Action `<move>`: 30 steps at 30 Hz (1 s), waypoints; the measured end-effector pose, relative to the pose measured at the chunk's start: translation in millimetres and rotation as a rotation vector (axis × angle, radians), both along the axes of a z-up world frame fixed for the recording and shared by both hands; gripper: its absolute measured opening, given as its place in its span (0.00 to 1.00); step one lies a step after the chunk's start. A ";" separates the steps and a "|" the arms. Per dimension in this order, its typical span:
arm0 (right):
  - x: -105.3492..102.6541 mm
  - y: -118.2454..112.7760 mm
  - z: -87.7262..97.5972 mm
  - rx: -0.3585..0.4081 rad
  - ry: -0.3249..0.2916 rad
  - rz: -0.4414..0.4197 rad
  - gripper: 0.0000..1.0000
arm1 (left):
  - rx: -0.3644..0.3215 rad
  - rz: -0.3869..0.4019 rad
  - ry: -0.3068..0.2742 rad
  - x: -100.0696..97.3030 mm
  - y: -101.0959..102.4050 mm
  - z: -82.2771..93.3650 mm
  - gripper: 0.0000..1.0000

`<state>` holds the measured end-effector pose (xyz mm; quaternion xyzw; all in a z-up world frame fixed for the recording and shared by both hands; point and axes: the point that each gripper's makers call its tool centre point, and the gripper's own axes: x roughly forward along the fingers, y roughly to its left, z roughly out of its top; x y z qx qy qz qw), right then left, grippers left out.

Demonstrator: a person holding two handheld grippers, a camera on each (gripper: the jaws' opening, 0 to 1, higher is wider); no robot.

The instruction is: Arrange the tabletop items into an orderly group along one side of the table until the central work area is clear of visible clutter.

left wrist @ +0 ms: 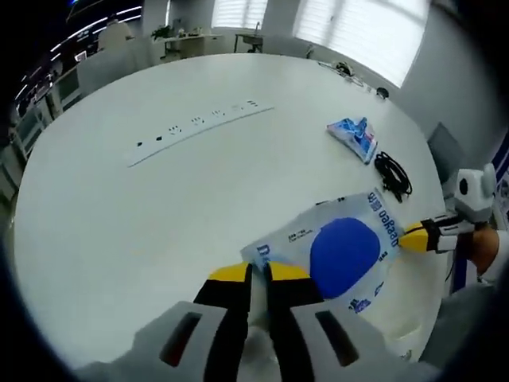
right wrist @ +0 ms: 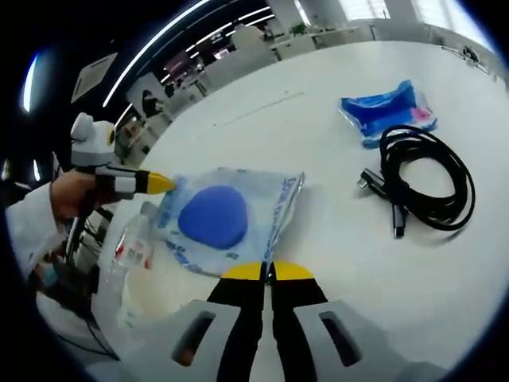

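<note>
Left gripper (left wrist: 258,273) and right gripper (right wrist: 267,271) each pinch opposite edges of the blue-dot plastic pouch (left wrist: 342,255). Both jaws closed on it. Black cable (right wrist: 425,179) coiled nearby on desk (left wrist: 159,207).

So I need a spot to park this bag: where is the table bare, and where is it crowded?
Bare: the wide stretch of table between the power strip and the blue-dot bag. Also the patch between that bag and the black cable. Crowded: the edge where the cable, the small blue packet and a plastic bottle sit.
</note>
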<state>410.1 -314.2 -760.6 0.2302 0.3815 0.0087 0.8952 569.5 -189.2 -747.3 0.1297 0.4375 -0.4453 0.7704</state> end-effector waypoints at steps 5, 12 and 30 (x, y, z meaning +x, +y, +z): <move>0.4 0.4 0.7 0.001 0.000 0.005 0.00 | 0.007 0.003 -0.002 0.2 0.0 -2.0 0.01; 3.2 -1.9 7.0 -0.006 -0.011 0.016 0.00 | -0.018 0.029 0.009 -1.4 -0.8 2.0 0.00; 28.6 -23.4 47.9 -0.069 -0.096 0.048 0.00 | -0.113 0.095 -0.032 4.4 -4.7 43.9 0.00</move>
